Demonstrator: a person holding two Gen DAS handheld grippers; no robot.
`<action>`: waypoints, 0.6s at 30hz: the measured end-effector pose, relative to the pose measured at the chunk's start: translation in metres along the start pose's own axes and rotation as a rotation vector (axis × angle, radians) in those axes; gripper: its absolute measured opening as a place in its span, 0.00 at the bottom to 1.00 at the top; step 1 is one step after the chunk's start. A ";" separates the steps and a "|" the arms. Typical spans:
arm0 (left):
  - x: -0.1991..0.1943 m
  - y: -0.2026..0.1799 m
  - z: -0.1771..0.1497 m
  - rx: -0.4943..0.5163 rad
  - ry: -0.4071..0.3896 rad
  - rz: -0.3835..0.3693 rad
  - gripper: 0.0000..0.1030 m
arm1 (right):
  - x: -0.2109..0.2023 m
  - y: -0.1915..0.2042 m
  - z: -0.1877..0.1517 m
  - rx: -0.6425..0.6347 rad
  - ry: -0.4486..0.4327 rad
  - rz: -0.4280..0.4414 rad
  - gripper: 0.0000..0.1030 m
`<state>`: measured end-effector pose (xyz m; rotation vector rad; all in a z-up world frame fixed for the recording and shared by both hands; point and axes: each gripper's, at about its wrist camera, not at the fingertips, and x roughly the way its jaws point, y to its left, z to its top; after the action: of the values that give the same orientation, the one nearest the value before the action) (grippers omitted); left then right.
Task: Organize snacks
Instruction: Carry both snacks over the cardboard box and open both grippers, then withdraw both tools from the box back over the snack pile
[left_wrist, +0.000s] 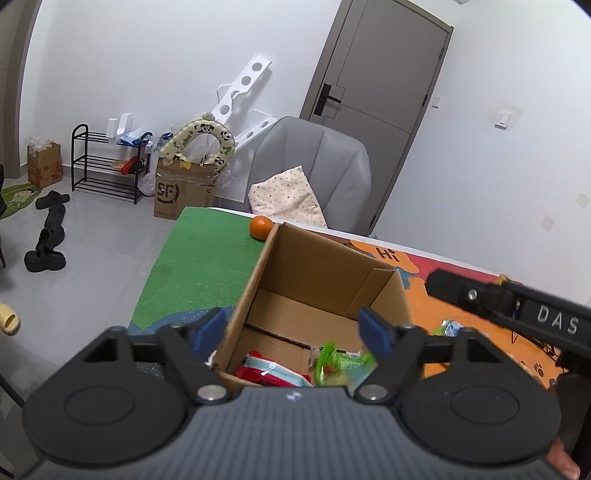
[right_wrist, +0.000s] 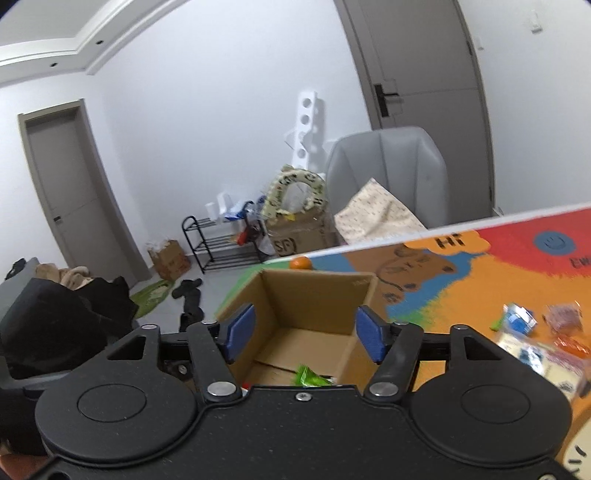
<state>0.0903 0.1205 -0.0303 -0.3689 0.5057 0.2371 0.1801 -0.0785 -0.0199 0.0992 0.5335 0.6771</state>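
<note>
Both the left gripper and the right gripper hover over the open cardboard box on the worktop, jaws wide apart and holding nothing. A red packet and a green packet lie inside the box; more snacks lie scattered on the mat to its right.

White walls and a pale grey floor enclose the room, with a grey-brown door behind a grey chair. Left of the chair stand an open cardboard carton and a black shoe rack; dark shoes lie on the floor near the rack. A second door stands far left of the chair in the right wrist view.
</note>
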 end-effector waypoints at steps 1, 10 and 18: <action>0.001 -0.003 -0.001 0.004 0.002 0.001 0.81 | -0.002 -0.003 -0.001 0.002 0.003 -0.013 0.65; 0.009 -0.029 -0.008 0.039 0.027 -0.019 0.85 | -0.027 -0.039 -0.012 0.073 -0.007 -0.063 0.81; 0.012 -0.062 -0.015 0.078 0.033 -0.059 0.90 | -0.045 -0.067 -0.018 0.080 -0.029 -0.127 0.90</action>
<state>0.1131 0.0597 -0.0309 -0.3115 0.5342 0.1535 0.1796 -0.1598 -0.0331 0.1485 0.5346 0.5299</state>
